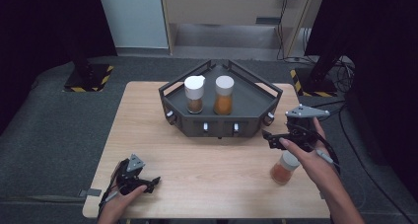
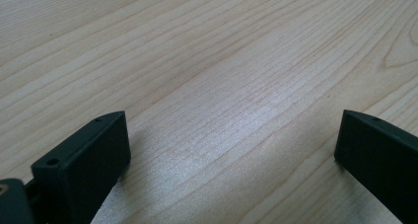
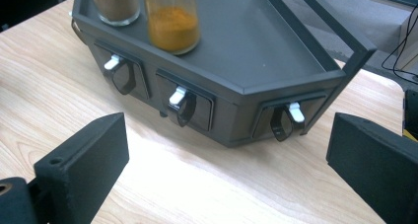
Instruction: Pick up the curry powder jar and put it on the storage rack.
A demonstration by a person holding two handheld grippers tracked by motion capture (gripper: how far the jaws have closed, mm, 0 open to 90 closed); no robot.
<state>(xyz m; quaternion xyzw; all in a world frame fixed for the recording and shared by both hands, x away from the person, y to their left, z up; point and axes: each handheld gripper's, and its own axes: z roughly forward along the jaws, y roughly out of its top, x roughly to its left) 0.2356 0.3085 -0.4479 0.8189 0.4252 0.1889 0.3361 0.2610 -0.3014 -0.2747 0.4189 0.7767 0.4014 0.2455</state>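
Observation:
A dark grey angular rack [image 1: 251,103] [image 3: 276,51] stands at the back of the wooden table [image 1: 197,165]. On it are a brown-spice jar [image 1: 194,94] [image 3: 116,4] and an orange-spice jar [image 1: 224,95] [image 3: 172,21], both white-capped in the high view. A third jar of orange spice [image 1: 285,168] stands on the table at the right, under the person's right hand. My right gripper [image 1: 270,137] [image 3: 226,169] is open, hovering just right of the rack's front. Near the table's front left corner, my left gripper [image 1: 153,183] [image 2: 231,155] is open over bare wood.
Hooks with white tips [image 3: 180,98] line the rack's front faces. Black stands with yellow-black hazard tape [image 1: 88,78] sit on the grey floor behind the table. Cables [image 1: 340,66] trail at the back right.

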